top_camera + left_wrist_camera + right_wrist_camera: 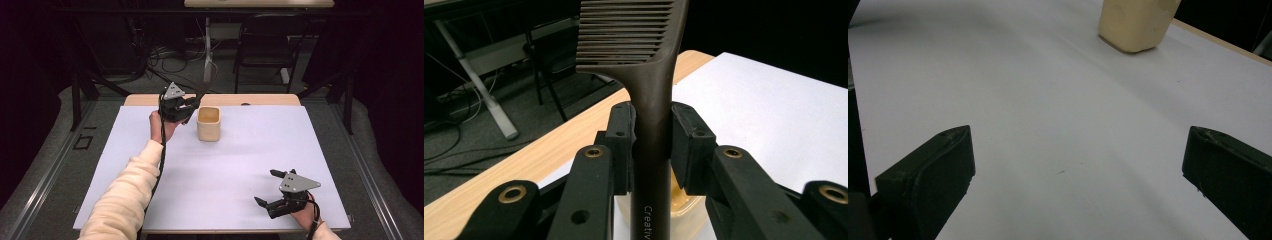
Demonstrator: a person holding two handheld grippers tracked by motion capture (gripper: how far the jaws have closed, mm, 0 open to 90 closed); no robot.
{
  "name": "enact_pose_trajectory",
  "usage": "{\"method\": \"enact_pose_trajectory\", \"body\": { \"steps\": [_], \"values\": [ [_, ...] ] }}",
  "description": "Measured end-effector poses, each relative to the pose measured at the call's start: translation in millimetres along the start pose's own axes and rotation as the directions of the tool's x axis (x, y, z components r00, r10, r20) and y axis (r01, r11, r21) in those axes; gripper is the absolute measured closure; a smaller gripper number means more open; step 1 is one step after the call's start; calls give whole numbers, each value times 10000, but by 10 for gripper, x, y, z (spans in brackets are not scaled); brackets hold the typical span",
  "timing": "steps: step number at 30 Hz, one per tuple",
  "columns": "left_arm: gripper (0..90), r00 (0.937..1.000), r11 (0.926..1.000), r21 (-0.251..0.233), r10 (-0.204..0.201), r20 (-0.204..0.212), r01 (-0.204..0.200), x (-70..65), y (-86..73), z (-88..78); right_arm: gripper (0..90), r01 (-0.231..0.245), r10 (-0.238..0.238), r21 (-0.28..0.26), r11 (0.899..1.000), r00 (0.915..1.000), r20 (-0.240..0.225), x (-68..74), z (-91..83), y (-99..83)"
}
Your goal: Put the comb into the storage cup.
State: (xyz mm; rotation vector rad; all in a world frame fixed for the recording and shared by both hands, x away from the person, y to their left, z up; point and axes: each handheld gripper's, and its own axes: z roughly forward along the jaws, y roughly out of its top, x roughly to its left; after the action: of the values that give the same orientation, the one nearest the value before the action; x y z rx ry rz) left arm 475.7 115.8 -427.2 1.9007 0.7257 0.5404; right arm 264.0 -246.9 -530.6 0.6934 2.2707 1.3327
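Firstly, lettering: white print reading "Creativ", cut off by the frame edge, runs along the handle of one dark brown comb [651,125]. The left hand-held gripper [652,145] has its two black jaws clamped on that handle, teeth end pointing away from the hand, raised above the far left part of the table [215,170], just beside the cup. The right hand-held gripper [267,187] rests low at the near right corner of the white table top, jaws spread wide apart with nothing between them. Count: one comb; one cream-coloured square cup [208,124], standing upright toward the far edge; two hand-held grippers; one black chair [265,45] beyond the table.
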Motion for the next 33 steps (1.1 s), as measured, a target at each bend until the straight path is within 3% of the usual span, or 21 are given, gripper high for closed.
{"method": "enact_pose_trajectory", "body": {
  "steps": [11,33],
  "values": [
    [720,9994,9992,-227,334,8,-334,-50,125,69,0,-20,20,6,10000,10000,0,0,0,-1],
    [720,9993,9944,-1001,344,148,-327,-109,172,296,0,-32,32,61,10000,10000,-56,7,5,-4]
  ]
}}
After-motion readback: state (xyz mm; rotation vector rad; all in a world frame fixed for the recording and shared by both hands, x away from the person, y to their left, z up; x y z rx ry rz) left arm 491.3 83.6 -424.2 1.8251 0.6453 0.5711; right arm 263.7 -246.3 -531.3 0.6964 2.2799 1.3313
